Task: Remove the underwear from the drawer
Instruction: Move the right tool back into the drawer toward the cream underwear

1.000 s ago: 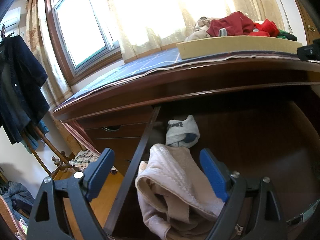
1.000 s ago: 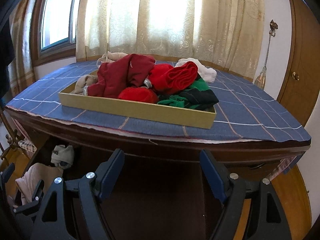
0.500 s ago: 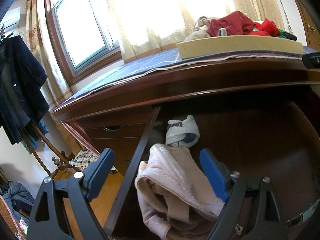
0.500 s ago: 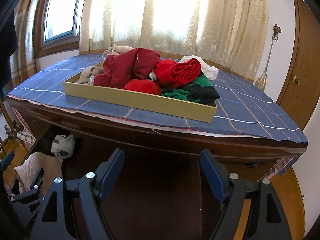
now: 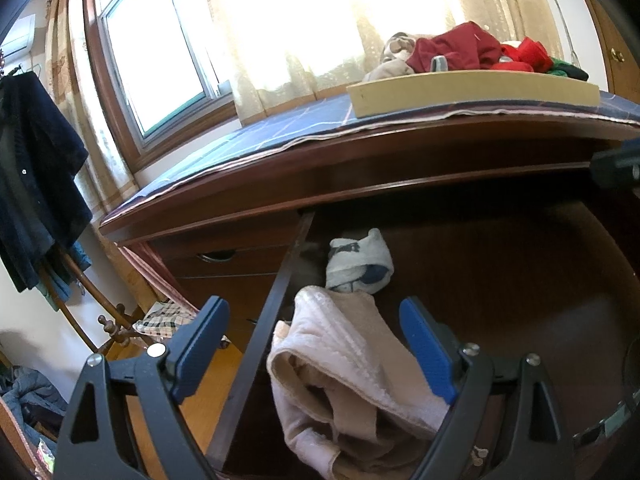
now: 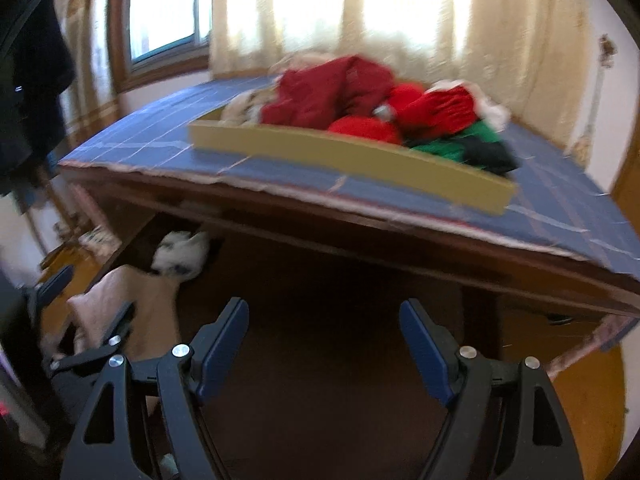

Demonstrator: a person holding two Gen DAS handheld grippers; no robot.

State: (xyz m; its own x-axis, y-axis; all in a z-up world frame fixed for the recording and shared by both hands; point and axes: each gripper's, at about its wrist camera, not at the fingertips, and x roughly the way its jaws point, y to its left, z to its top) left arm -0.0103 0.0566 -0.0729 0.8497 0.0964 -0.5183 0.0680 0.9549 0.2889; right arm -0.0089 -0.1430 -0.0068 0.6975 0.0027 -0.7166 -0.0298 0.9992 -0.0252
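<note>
The worktop w/ blue checked cloth carries a yellow tray full of red and green clothes. Below it the drawer stands pulled out. Inside, at its left side, lies the beige underwear, crumpled, and just behind it a white-blue rolled piece (maybe socks, cannot tell). The left claw is around the underwear; its jaws are opening, pads not pressing the fabric. The right claw hovers over the dark drawer bottom, jaws apart, nothing between them; this view is blurred.
</note>
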